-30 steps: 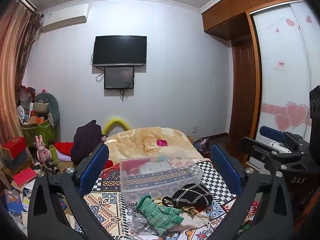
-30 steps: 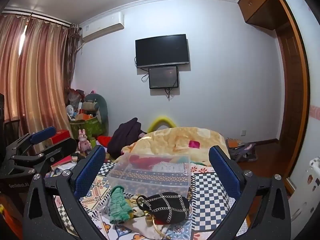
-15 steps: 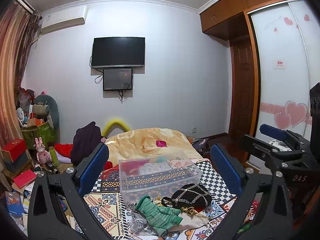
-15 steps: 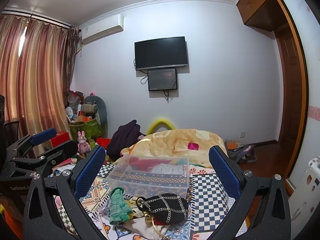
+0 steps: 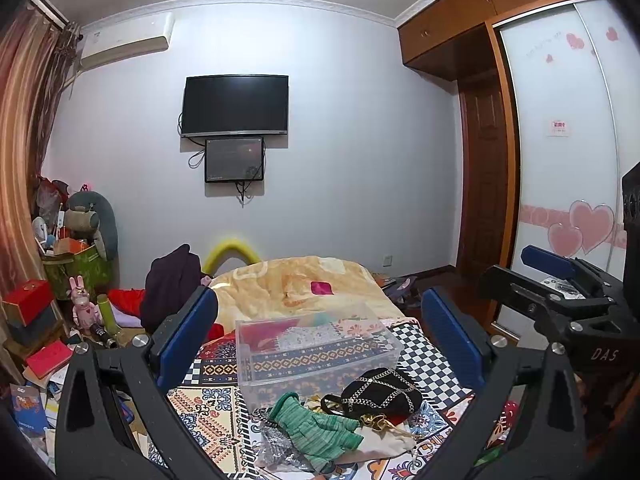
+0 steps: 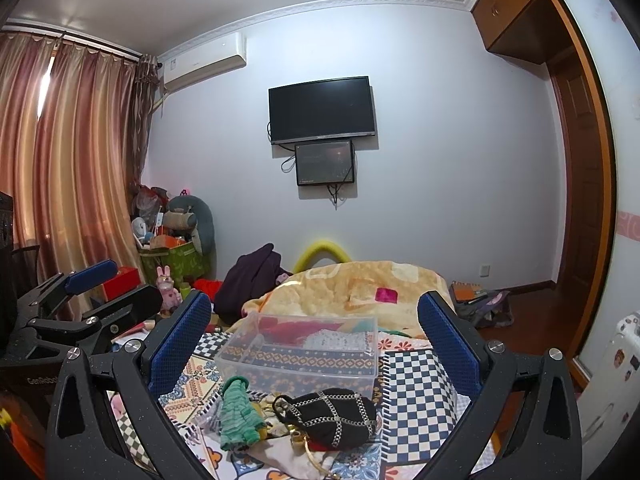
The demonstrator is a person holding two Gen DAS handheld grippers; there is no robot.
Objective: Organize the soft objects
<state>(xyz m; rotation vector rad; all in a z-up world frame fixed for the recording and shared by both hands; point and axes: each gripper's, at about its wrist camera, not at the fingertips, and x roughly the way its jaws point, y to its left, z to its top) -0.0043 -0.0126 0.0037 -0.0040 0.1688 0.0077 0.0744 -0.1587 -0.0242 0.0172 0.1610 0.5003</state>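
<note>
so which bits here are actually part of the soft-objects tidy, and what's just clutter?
Part of the job:
- green knitted glove
- black fabric pouch with silver chain lattice
- cream cloth piece
- clear plastic storage bin

Just lying about:
- wall-mounted black TV
- pink rabbit figurine
- green basket of clutter
- red box

Both claws open, holding nothing.

Left view: the wall-mounted black television (image 5: 235,105) sat slightly lower in frame than a second before, so the camera had tipped up a little and drifted right.
Right view: the television (image 6: 322,109) dropped and slid left in frame; the clear plastic storage box (image 6: 298,350) edged downward too.
Green knitted glove (image 6: 237,414): shifted marginally in frame, with the camera only.
Black chain-trimmed bag (image 6: 328,416): likewise.
</note>
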